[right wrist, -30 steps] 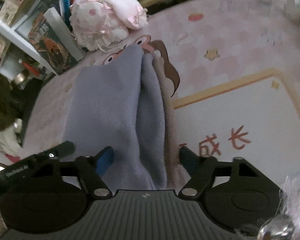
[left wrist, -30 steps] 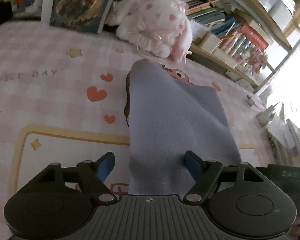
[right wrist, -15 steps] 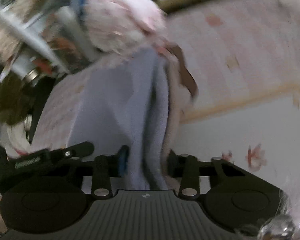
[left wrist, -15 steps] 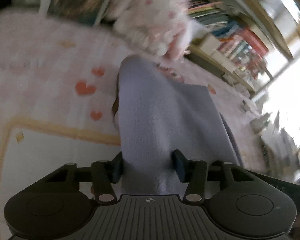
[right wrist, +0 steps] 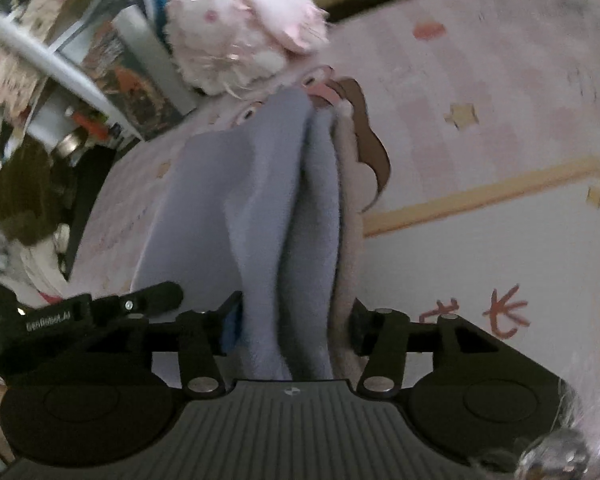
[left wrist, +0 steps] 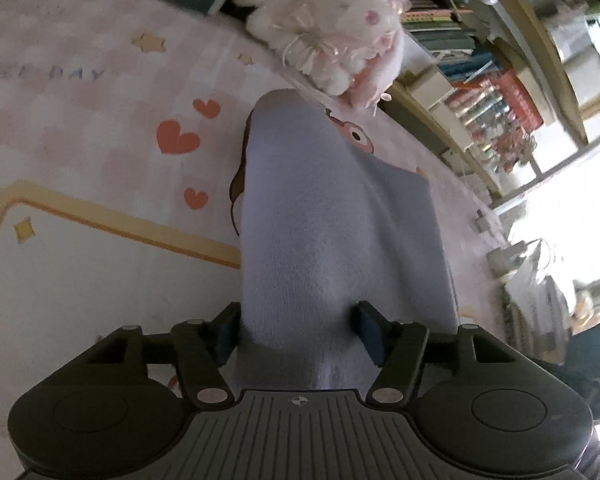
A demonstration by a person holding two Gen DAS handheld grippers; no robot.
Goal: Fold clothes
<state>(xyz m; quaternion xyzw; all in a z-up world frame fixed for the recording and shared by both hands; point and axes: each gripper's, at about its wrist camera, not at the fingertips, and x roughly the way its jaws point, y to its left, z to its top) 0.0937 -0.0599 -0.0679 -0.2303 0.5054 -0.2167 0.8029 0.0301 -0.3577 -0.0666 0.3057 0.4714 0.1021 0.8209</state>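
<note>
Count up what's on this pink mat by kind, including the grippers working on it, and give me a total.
Blue cloth: 1
Plush toy: 1
Grippers: 2, the left gripper and the right gripper, each with the cloth between its fingers
Total: 4

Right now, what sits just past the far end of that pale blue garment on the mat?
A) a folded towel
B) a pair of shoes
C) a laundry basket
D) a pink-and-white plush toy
D: the plush toy lies just beyond the garment, in front of the bookshelf.
</note>
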